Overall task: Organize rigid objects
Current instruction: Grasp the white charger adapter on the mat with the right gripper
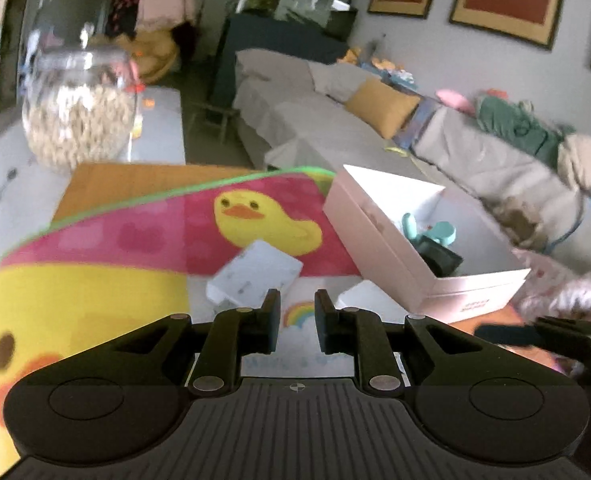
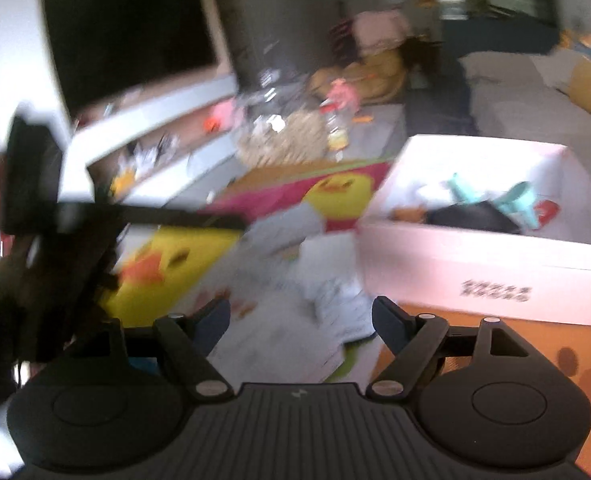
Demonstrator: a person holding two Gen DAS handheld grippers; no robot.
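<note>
A white open box (image 1: 399, 256) stands on the duck-print mat (image 1: 143, 236), right of centre, with a teal object (image 1: 435, 234) and a dark object (image 1: 441, 260) inside. A flat white rectangular object (image 1: 255, 278) lies on the mat just ahead of my left gripper (image 1: 297, 314), whose jaws stand a narrow gap apart and hold nothing. In the blurred right wrist view the box (image 2: 483, 264) is ahead right, the white object (image 2: 327, 280) lies ahead, and my right gripper (image 2: 301, 320) is wide open and empty.
A glass jar of beige pieces (image 1: 79, 108) stands at the back left on a grey table (image 1: 163, 128). A grey sofa (image 1: 375, 128) with a yellow cushion runs along the right. The left gripper's body (image 2: 55, 216) shows dark at the left of the right wrist view.
</note>
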